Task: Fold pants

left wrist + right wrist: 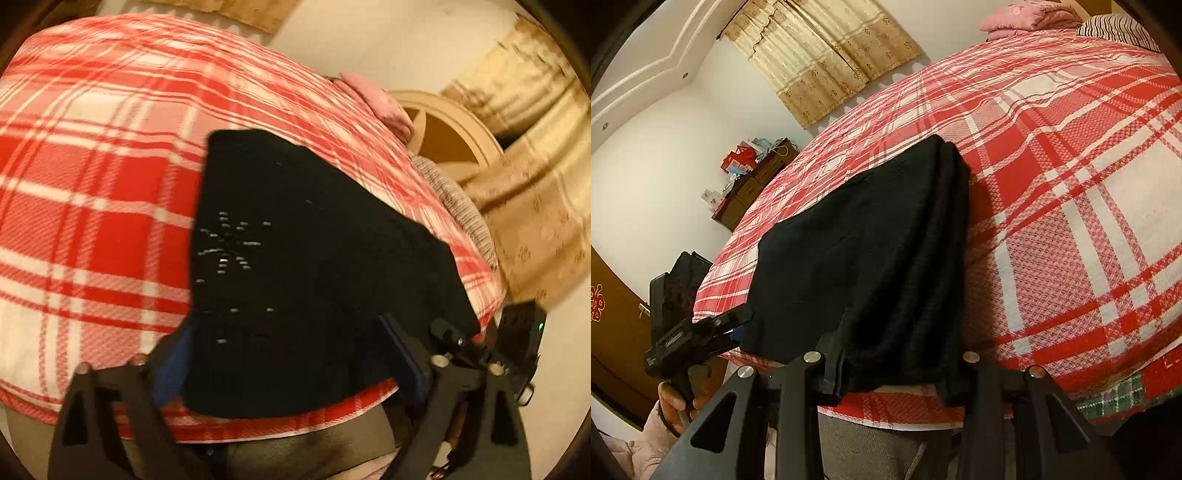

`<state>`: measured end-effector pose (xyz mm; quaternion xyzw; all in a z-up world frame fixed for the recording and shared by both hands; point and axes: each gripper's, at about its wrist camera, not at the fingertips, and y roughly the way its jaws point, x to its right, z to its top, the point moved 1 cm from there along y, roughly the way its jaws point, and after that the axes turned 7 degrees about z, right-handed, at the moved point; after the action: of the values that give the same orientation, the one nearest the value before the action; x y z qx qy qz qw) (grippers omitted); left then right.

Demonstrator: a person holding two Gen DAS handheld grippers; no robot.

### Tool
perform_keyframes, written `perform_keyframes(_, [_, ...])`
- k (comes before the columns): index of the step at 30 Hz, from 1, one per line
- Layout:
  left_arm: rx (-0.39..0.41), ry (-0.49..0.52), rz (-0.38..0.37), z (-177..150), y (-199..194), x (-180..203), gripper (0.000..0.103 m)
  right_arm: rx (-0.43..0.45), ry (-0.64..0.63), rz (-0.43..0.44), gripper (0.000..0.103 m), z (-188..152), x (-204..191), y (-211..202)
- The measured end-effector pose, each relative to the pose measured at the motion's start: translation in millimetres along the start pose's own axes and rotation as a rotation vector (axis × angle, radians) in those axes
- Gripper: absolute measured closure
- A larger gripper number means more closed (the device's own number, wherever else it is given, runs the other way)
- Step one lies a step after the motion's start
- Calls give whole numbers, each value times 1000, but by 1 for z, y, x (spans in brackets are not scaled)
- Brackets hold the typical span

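We work on the bed point(1071, 221), covered by a red-and-white plaid bedspread point(92, 192). The black pants point(871, 258) lie near the bed's front edge, already folded into a compact slab; several layers show stacked along the side nearest the right tool.

Right tool point(892, 380): fingers narrowed around the near hem of the pants, cloth bunched between them. We read this as a pinch on the hem, though pad contact is partly hidden.

Left tool point(288, 369): fingers spread wide on either side of the near edge, cloth between them but not clamped.

Judgement: the step in hand is seating the 2nd grip for another fold or for squaring up. To do it well, we should:
- close the left tool over all layers at the corner
- keep both tools level with each other
- lift the edge evenly so the stack does not skew
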<state>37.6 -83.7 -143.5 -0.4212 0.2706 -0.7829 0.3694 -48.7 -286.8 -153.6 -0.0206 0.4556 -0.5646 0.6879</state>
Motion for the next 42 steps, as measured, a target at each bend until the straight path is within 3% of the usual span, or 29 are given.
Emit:
perform_keyframes(2, [17, -21, 2, 2, -2, -5, 25, 0, -2, -2, 65, 0, 1, -1])
perform_keyframes(4, [34, -106, -17, 5, -5, -23, 52, 1, -2, -2, 65, 0, 0, -1])
perform_keyframes(7, [29, -188, -93, 5, -7, -37, 71, 1, -13, -11, 65, -2, -4, 1])
perform_keyframes(13, [95, -57, 12, 5, -18, -11, 78, 4, -49, -50, 66, -3, -14, 2])
perform_keyframes(17, [159, 55, 113, 9, -25, 10, 79, 29, -242, -210, 66, -5, -48, 2])
perform_keyframes(21, [226, 221, 245, 4, -27, 28, 82, 61, -373, -295, 67, -9, -70, 1])
perform_keyframes(29, [239, 261, 267, 9, -30, 27, 84, 70, -395, -316, 68, -7, -70, -3])
perform_keyframes(37, [307, 322, 294, 12, -51, 44, 84, 126, -480, -317, 69, -2, -100, -15])
perform_keyframes(42, [331, 309, 298, 22, -64, 44, 84, 163, -528, -312, 69, 4, -120, -21])
